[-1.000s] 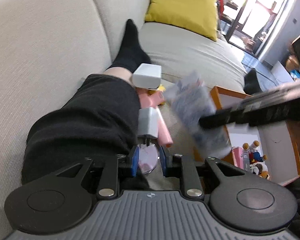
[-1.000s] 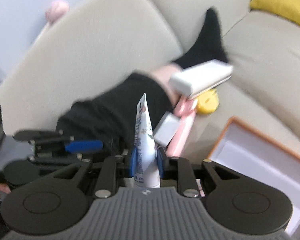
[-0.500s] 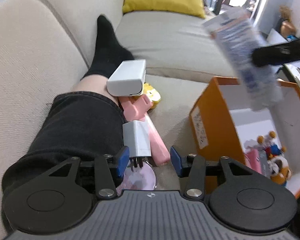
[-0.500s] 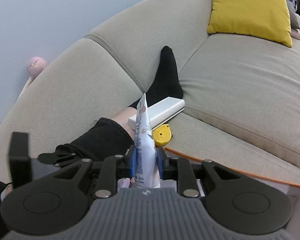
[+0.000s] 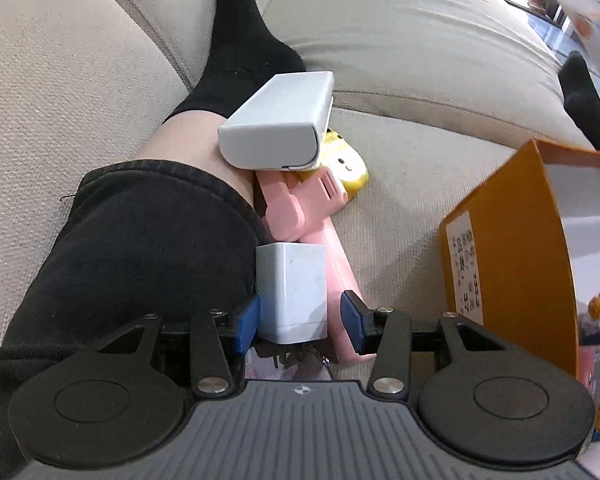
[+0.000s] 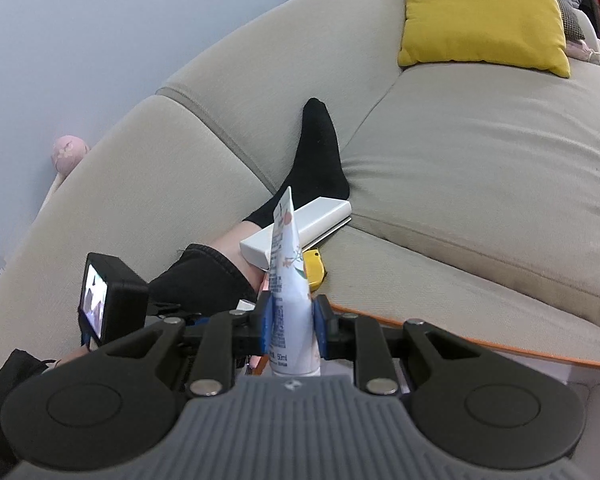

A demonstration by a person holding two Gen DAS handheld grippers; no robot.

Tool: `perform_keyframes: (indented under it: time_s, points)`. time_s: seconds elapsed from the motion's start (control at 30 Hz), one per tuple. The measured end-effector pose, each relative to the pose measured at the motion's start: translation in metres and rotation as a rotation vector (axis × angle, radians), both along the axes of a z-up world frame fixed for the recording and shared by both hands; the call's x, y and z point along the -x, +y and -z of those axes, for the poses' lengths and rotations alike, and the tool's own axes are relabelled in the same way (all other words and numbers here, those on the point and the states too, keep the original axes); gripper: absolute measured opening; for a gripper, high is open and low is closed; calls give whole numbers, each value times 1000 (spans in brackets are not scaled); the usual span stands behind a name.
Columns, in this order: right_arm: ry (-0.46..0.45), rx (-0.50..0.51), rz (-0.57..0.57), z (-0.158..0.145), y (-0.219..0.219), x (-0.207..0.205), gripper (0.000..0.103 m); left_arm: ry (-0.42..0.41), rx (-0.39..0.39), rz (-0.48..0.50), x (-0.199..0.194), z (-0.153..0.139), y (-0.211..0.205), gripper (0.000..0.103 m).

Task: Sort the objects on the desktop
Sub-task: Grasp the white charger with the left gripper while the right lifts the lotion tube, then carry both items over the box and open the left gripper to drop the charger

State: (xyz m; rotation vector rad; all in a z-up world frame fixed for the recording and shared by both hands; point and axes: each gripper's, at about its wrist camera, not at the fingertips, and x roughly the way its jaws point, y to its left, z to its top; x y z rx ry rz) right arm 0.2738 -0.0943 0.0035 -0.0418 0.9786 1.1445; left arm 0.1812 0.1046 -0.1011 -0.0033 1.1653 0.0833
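Note:
My left gripper [image 5: 300, 322] is open, its blue pads on either side of a white charger block [image 5: 291, 290] that lies on the sofa beside a black-trousered leg. The left pad touches the block; the right pad is apart from it. Beyond the block lie a pink device [image 5: 300, 208], a yellow item [image 5: 346, 164] and a white rectangular case [image 5: 278, 122]. My right gripper [image 6: 290, 322] is shut on a white printed tube [image 6: 286, 264], held upright above the orange box's rim [image 6: 480, 344]. The white case [image 6: 300, 228] also shows in the right wrist view.
An orange box [image 5: 512, 248] with white inside stands at the right, holding small toy figures [image 5: 598, 320]. A person's leg with a black sock [image 5: 240, 48] lies along the beige sofa [image 5: 420, 40]. A yellow cushion [image 6: 480, 12] rests at the back.
My left gripper has opened and closed in on the white charger block, which now sits between its pads. My right gripper has carried the tube to above the orange box's rim.

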Motion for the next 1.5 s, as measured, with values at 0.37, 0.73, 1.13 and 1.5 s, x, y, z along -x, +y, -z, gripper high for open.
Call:
perform_keyframes:
  time_s: [0.37,0.73,1.13,1.5]
  points:
    - [4,-15,54,3,-22,-2,23,-70,51,-45,12,-10,8,37]
    - [-32,-10,136,-1,-69,9,23,-225,133,53,58,-91,-22,37]
    - [-4,7,207,34,-95,16,23,-215,228,278,53,-109,-101,37]
    - [-29,-4,184,68,-71,7,23,-68,84,294,10,-57,-145,37]
